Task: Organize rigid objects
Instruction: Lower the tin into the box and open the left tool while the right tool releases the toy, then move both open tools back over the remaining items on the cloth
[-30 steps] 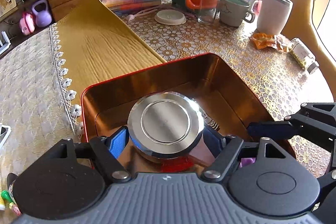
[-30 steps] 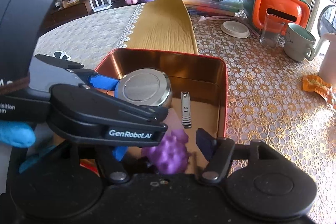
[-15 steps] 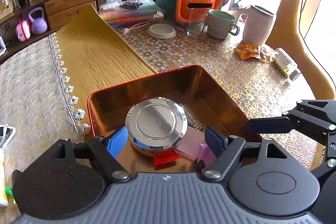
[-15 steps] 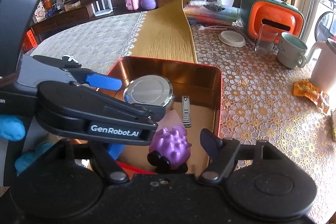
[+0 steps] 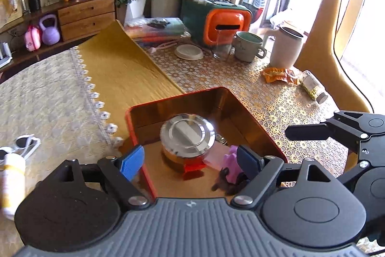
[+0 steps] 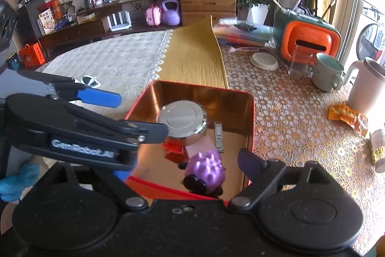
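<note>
Jaws of both grippers gape wide, nothing between them. Left gripper (image 5: 190,160) hangs over the near-left corner of the red tin (image 5: 255,112), its blue finger outside the left wall, the dark one above the inside. Right gripper (image 6: 192,160) hangs over the tin's near edge; its left finger is hidden behind the left gripper's body, so only the right finger shows.

Right wrist view, tin contents:
- round silver case (image 6: 182,118), about centre, toward 11 o'clock; lid up, resting on the gold floor.
- nail clipper (image 6: 218,136) just beside it at 3 o'clock, lying lengthwise.
- pink block (image 6: 199,148) at the case's 5 o'clock, touching or nearly so; cannot tell which.
- red piece (image 6: 172,148) at the case's 6 o'clock, partly under it.
- purple knobbly toy (image 6: 207,171) at 6 o'clock of the tin, near the front wall.

Tin sits where the yellow runner (image 6: 192,59) meets the gold lace tablecloth (image 6: 288,127). At 1 to 2 o'clock of the tin, well apart: glass (image 6: 299,62), green mug (image 6: 328,71), white jug (image 6: 365,88), orange wrapper (image 6: 347,116).
</note>
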A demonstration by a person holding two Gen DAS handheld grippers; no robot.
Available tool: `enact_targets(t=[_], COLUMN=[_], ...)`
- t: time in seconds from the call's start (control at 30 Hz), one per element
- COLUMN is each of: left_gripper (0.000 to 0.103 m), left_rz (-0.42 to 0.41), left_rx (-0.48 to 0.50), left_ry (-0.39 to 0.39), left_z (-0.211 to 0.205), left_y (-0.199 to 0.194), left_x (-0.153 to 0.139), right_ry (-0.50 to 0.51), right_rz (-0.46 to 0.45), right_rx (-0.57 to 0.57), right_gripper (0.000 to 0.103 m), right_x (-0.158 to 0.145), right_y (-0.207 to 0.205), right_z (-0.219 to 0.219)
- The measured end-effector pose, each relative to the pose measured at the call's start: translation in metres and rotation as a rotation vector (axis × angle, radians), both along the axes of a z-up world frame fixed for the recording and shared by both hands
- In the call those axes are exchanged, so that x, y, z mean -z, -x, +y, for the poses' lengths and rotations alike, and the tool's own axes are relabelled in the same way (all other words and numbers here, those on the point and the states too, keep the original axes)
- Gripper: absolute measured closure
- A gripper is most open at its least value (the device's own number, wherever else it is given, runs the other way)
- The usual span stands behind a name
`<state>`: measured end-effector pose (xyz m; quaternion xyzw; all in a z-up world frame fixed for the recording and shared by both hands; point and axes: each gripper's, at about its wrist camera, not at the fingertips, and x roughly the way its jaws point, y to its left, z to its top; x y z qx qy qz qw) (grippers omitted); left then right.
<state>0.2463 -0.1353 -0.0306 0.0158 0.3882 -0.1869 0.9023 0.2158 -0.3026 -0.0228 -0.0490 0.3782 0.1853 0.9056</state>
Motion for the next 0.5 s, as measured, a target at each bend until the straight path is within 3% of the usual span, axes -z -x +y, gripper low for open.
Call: enact_targets(t=[0.2, 0.5], left_gripper=[0.019, 0.016], left_rz=[-0.028, -0.06], left_rx=[-0.066, -0.154], left_ry=[0.022, 0.002], left_z=[0.035, 0.087], left_y=[0.021, 0.049], left_x=[-0.014, -0.023], right_ry=[-0.014, -0.035], right_rz=[-0.07, -0.095], right_rx=[-0.028, -0.102], right_gripper=[0.0, 0.0], right_x=[-0.012, -0.02], right_y=[0.016, 0.03], right_z=[0.016, 0.054])
